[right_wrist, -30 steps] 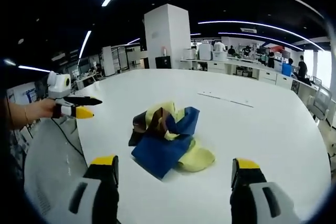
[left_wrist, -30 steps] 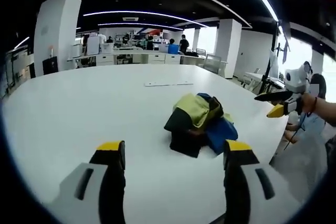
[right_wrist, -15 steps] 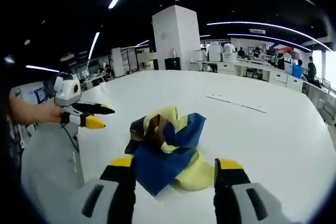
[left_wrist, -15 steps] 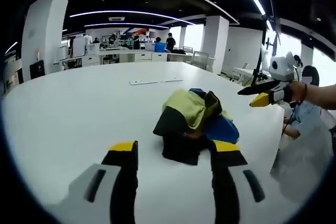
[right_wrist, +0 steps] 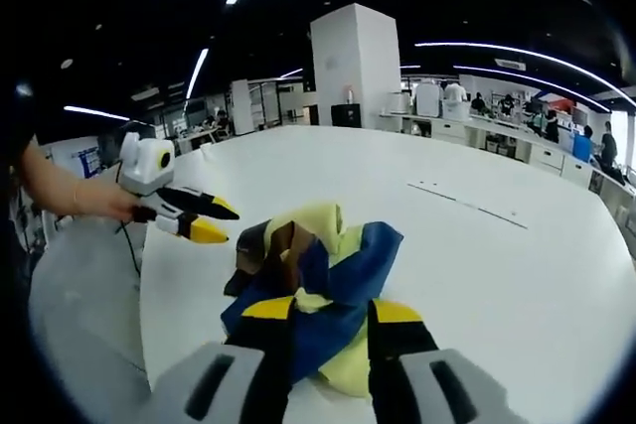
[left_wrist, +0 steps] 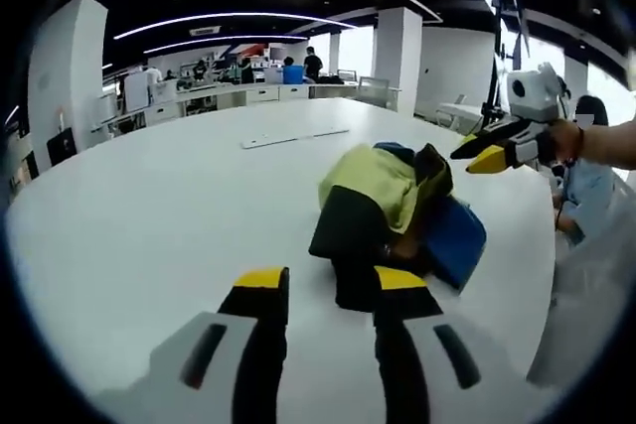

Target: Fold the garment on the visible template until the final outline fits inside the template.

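Note:
A crumpled garment point(left_wrist: 383, 201) in yellow, blue, dark green and brown lies bunched on the white table point(left_wrist: 149, 206). In the left gripper view my left gripper point(left_wrist: 328, 285) hovers just short of its dark edge, jaws narrowed to a small gap with nothing held. My right gripper point(left_wrist: 475, 158) comes in from the right, above and beside the heap, fingers close together. In the right gripper view the garment point(right_wrist: 318, 265) sits right behind my right gripper point(right_wrist: 332, 313), whose jaws are also narrowed and not touching cloth. My left gripper point(right_wrist: 221, 220) floats to the left of the heap.
A thin pale strip point(left_wrist: 293, 136) lies on the table beyond the garment, also seen as a strip point(right_wrist: 467, 201). The table's edge point(left_wrist: 537, 275) curves close by on the right. White pillars, desks and people stand far behind. A hand point(right_wrist: 94, 201) holds the left gripper.
Both grippers have come closer to the garment, and the jaws of each have narrowed from wide apart to a small gap. The garment lies as before.

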Available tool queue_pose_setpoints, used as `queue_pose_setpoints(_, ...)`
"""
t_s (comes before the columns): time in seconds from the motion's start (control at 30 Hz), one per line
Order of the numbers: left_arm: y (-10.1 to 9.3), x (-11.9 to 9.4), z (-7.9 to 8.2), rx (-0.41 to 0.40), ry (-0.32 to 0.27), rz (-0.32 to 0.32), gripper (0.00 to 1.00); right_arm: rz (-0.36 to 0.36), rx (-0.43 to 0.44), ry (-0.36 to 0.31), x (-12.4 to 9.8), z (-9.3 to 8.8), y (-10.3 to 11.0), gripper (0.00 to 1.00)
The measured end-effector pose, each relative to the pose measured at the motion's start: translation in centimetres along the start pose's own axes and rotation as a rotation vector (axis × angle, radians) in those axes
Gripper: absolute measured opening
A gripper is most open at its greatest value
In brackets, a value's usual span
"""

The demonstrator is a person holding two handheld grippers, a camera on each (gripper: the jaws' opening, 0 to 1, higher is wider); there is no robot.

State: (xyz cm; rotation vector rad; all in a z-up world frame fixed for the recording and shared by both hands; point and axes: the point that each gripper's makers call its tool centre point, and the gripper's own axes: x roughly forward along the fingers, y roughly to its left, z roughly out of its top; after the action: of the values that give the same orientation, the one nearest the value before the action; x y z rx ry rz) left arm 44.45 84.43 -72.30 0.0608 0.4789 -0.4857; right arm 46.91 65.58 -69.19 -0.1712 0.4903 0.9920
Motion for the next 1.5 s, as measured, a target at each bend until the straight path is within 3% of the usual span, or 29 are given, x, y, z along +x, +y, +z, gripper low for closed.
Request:
queue_pose_setpoints(0.13, 0.2, 0.7, 0.1, 0.001, -0.001, -0.009, 0.26, 0.015, -0.027, 0.003, 0.7, 0.0, 0.0, 0.22)
queue_pose_setpoints(0.43, -0.2, 2.3, 0.1, 0.104, 0.022, -0.054, 0.2, 0.037, -0.051, 0.039, 2.3, -0.7, 0.1, 0.14)
queue_pose_setpoints(0.7, -0.4, 3.3, 0.4, 0.099, 0.016, -0.078, 0.14, 0.03, -0.05, 0.059, 2.9, -1.0, -0.1, 0.1)
queue_pose_setpoints(0.83, -0.6, 3.5, 0.8, 0.073, 0.002, -0.09, 0.0, 0.026, -0.041, 0.06, 3.2, -1.1, -0.3, 0.03)
queue_pose_setpoints(1.03, -0.3, 3.3, 1.5, -0.01, -0.028, -0.084, 0.0, 0.027, -0.039, 0.065, 3.1, -1.2, -0.1, 0.0)
queue_pose_setpoints(1.23, -0.4, 2.4, 2.9, -0.056, -0.083, -0.104, 0.0, 0.018, -0.028, 0.027, 2.1, -0.1, 0.1, 0.0)
queue_pose_setpoints(1.5, 0.2, 1.5, 4.6, -0.043, -0.114, -0.088, 0.0, -0.007, 0.023, -0.03, 0.1, 2.4, -1.3, 0.0)
